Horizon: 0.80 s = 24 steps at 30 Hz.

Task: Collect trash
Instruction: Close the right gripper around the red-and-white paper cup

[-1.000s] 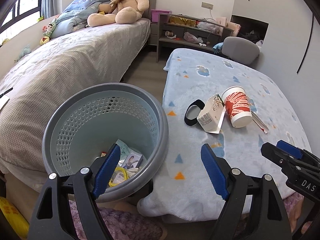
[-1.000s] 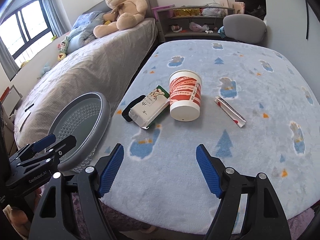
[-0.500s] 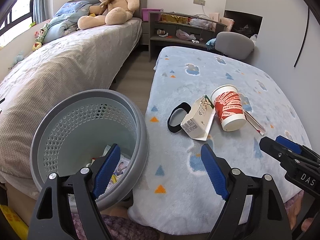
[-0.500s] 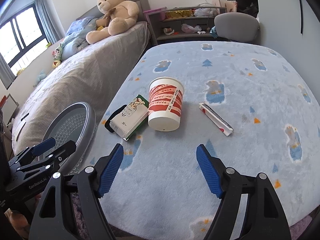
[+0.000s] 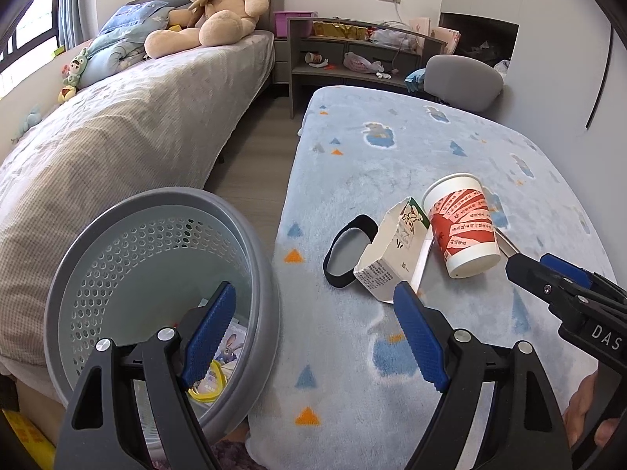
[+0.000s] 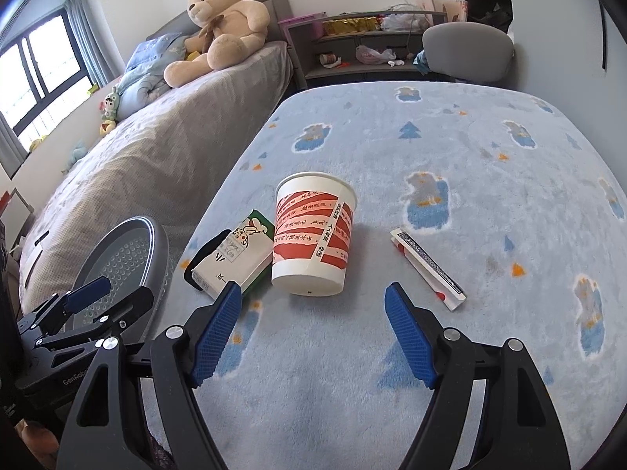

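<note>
Clutter first: blue patterned blanket (image 6: pixel 450 149) covers the bench, grey bed (image 5: pixel 117 133) runs alongside on the left with a teddy bear (image 6: pixel 219 31) at its head, shelf unit (image 5: pixel 352 55) and grey chair (image 6: pixel 466 51) at the far end. Perforated grey basket (image 5: pixel 250 235) sits in the gap between bed and bench, just beside the bench's near corner, some wrappers already in the bottom.

Trash on the bench, clustered: red-and-white paper cup (image 6: pixel 313 235) lying on its side, base toward us. Small carton (image 6: pixel 231 258) touching the cup's left side. Black band (image 5: pixel 347 252) just left of the carton, partly under it. Flat packet (image 6: pixel 427 270) right of the cup, apart from it.

Right claw (image 6: pixel 313 333): jaws wide apart, empty, hanging above the blanket. Cup sits just ahead of the gap between the pads, not touched. Carton's near corner is close to the left pad.

Left claw (image 5: pixel 317 337): jaws wide, empty, straddling basket rim and bench edge. Left pad over the basket, right pad near the carton.
</note>
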Each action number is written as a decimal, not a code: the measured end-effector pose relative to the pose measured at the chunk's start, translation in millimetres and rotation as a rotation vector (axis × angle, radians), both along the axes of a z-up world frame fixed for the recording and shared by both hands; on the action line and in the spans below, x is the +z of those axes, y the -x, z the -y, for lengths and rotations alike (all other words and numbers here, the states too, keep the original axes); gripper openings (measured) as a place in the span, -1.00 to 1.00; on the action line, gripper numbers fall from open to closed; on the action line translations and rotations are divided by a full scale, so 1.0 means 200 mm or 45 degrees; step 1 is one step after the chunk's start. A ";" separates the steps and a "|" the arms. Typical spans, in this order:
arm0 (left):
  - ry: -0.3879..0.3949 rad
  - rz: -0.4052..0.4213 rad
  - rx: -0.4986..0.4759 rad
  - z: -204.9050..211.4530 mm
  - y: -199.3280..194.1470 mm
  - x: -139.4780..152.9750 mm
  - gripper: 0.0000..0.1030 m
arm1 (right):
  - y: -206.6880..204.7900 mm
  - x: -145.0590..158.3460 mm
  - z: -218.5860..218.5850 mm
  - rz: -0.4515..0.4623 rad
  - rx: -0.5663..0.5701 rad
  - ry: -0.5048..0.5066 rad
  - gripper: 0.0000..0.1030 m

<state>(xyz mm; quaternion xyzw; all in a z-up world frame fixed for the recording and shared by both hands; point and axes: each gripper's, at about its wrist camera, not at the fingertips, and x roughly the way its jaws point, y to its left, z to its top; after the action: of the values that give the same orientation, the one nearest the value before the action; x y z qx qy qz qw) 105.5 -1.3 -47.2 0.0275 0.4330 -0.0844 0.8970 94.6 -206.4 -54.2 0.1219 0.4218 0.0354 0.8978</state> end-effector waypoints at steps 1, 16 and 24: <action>-0.002 0.000 0.001 0.00 -0.01 0.00 0.53 | -0.02 -0.01 0.00 -0.004 0.004 -0.007 0.44; -0.009 -0.025 0.000 0.02 -0.11 -0.06 0.53 | -0.31 -0.14 -0.01 -0.093 -0.012 0.027 0.45; -0.016 -0.026 -0.004 0.03 -0.12 -0.08 0.53 | -0.36 -0.18 -0.03 -0.120 0.015 0.009 0.18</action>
<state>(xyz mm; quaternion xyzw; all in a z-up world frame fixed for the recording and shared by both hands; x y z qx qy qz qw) 128.6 -7.2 -62.2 0.0329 0.4427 -0.0835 0.8922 166.0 -201.3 -89.9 0.1178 0.4646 0.0334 0.8770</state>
